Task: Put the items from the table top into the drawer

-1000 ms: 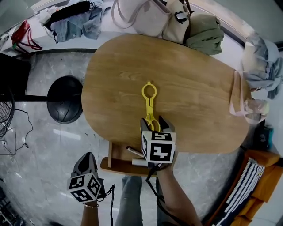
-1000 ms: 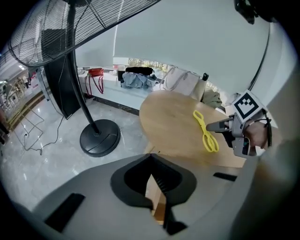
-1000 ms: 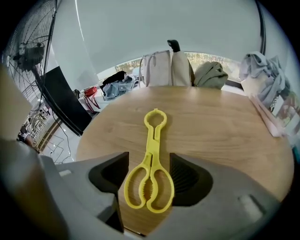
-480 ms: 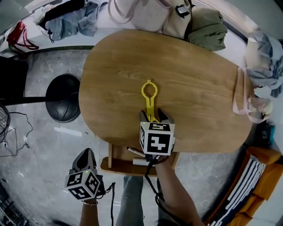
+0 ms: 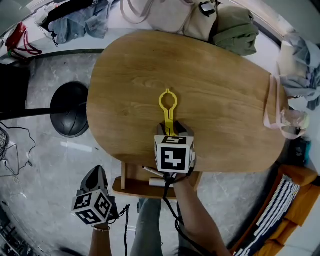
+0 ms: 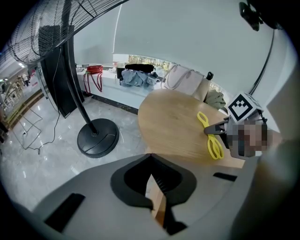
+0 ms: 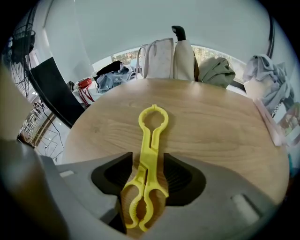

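Observation:
A yellow plastic tongs-like tool (image 5: 167, 107) lies on the oval wooden table (image 5: 215, 85), ring end away from me. My right gripper (image 5: 170, 131) stands over its near end. In the right gripper view the tool (image 7: 151, 136) runs between the two pads. The jaws have just been closing, but a thin gap still shows on each side, so the right gripper (image 7: 147, 165) is open. My left gripper (image 5: 96, 179) hangs low at the left, off the table, shut and empty (image 6: 150, 157). Under the table's near edge an open wooden drawer (image 5: 131, 184) holds a pen (image 5: 151, 172).
A black round fan base (image 5: 70, 110) stands on the marble floor left of the table. Bags (image 5: 170, 15) and a green bundle (image 5: 232, 30) sit on the ledge behind. A pink strap (image 5: 270, 112) hangs at the table's right edge. The person's legs show below the drawer.
The right gripper's jaws have narrowed around the yellow tool's near end, and the gripper has sunk a little toward the table. The left gripper has hardly shifted.

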